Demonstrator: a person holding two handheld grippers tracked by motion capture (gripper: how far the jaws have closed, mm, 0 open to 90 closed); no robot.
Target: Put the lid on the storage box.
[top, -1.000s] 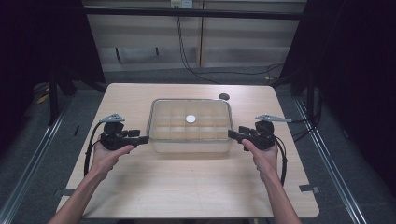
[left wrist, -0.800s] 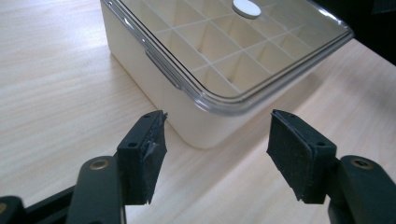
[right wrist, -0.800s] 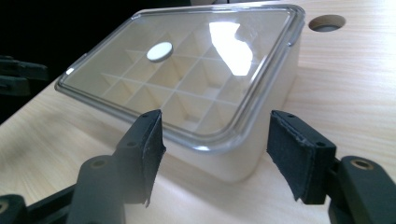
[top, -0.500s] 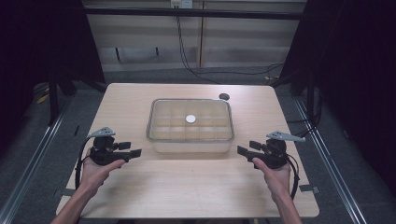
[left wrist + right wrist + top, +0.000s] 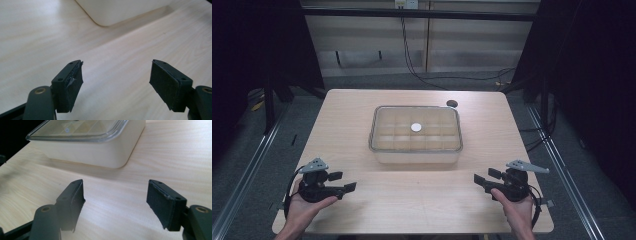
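The wooden table [image 5: 362,115] carries one landmark, a cream container [image 5: 416,150] with a clear lid [image 5: 416,127], set a little behind the table's middle. Through the lid a grid of compartments shows, and a small white disc [image 5: 416,127] lies near the lid's centre; whether it sits on the lid or under it cannot be told. Behind the container's far right corner a small dark round spot [image 5: 452,104] marks the tabletop; what it is cannot be made out.

The left gripper [image 5: 346,187] is held in front of the container and off its left side, well apart from it, jaws wide apart with nothing between them. In the left gripper view [image 5: 116,82] bare wood lies between its pads, and the container [image 5: 120,10] is cut off by the top edge, one rounded corner showing. The right gripper [image 5: 478,180] is held in front of the container off its right side, also well apart, jaws spread and empty. In the right gripper view [image 5: 115,202] the container [image 5: 100,152] stands ahead, unobstructed, its lid [image 5: 75,130] cropped at the top.
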